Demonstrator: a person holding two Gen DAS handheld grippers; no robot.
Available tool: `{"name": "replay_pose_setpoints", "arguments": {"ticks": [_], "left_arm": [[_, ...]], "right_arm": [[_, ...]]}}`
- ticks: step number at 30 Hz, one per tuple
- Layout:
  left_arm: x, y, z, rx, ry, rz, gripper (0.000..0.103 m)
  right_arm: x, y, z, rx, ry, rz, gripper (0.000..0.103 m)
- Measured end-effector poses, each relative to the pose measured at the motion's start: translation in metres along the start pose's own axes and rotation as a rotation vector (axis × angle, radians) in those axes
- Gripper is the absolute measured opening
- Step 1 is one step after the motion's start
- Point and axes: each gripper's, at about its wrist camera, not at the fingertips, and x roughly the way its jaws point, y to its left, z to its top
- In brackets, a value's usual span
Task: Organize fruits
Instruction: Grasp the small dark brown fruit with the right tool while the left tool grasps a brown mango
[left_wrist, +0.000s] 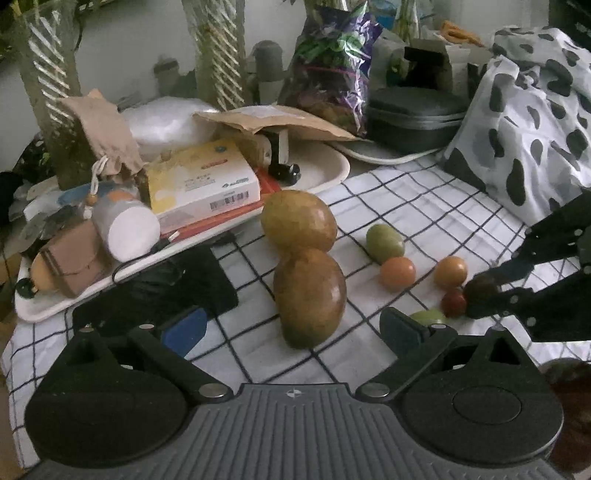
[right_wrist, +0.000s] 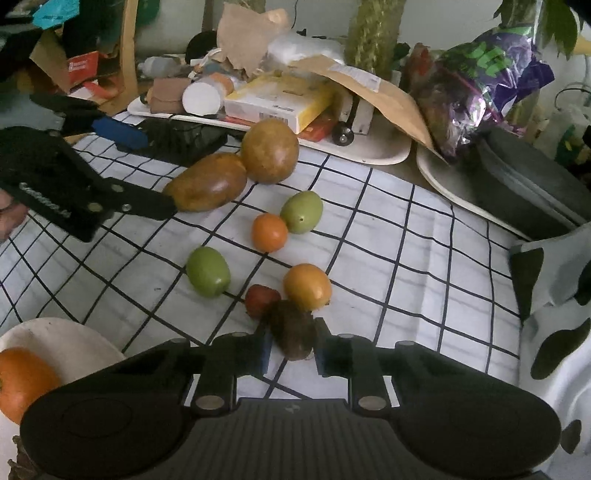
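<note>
Two brown-green mangoes (left_wrist: 309, 295) (left_wrist: 298, 220) lie touching on the checked cloth, also in the right wrist view (right_wrist: 207, 182) (right_wrist: 269, 149). My left gripper (left_wrist: 295, 328) is open, its pads either side of the near mango. Small fruits lie to the right: green (right_wrist: 301, 211) (right_wrist: 207, 271), orange (right_wrist: 269, 232) (right_wrist: 307, 286), red (right_wrist: 260, 299). My right gripper (right_wrist: 291, 349) is shut on a dark brown fruit (right_wrist: 291, 328), which also shows in the left wrist view (left_wrist: 480, 290).
A white plate (right_wrist: 66, 347) with an orange fruit (right_wrist: 22, 380) sits at the near left in the right wrist view. Cluttered white trays (left_wrist: 55, 306) with boxes and bags line the back. A spotted cloth (left_wrist: 535, 122) lies on the right.
</note>
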Motion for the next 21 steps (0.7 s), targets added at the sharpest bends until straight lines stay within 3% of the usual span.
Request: {"name": "replay_pose_setpoints", "arguments": {"ticks": [7, 8, 9, 12, 18, 21], "left_arm": [[0.016, 0.000, 0.006, -0.005, -0.027, -0.033, 0.100], [0.019, 0.001, 0.007, -0.010, -0.025, -0.038, 0.094], [0.023, 0.002, 0.008, -0.018, -0.021, -0.042, 0.080], [0.033, 0.006, 0.009, -0.053, 0.003, -0.058, 0.077], [0.040, 0.015, 0.008, -0.123, 0.018, -0.129, 0.049], [0.037, 0.013, 0.010, -0.125, 0.029, -0.117, 0.047]], "right_arm": [[-0.005, -0.008, 0.001, 0.022, -0.012, -0.037, 0.023], [-0.006, -0.010, 0.001, 0.029, -0.014, -0.036, 0.023], [-0.007, -0.011, 0.001, 0.033, -0.019, -0.035, 0.023], [-0.009, -0.013, 0.003, 0.038, -0.024, -0.039, 0.023], [-0.010, -0.017, 0.003, 0.048, -0.026, -0.046, 0.023], [-0.012, -0.017, 0.002, 0.052, -0.026, -0.053, 0.023]]}}
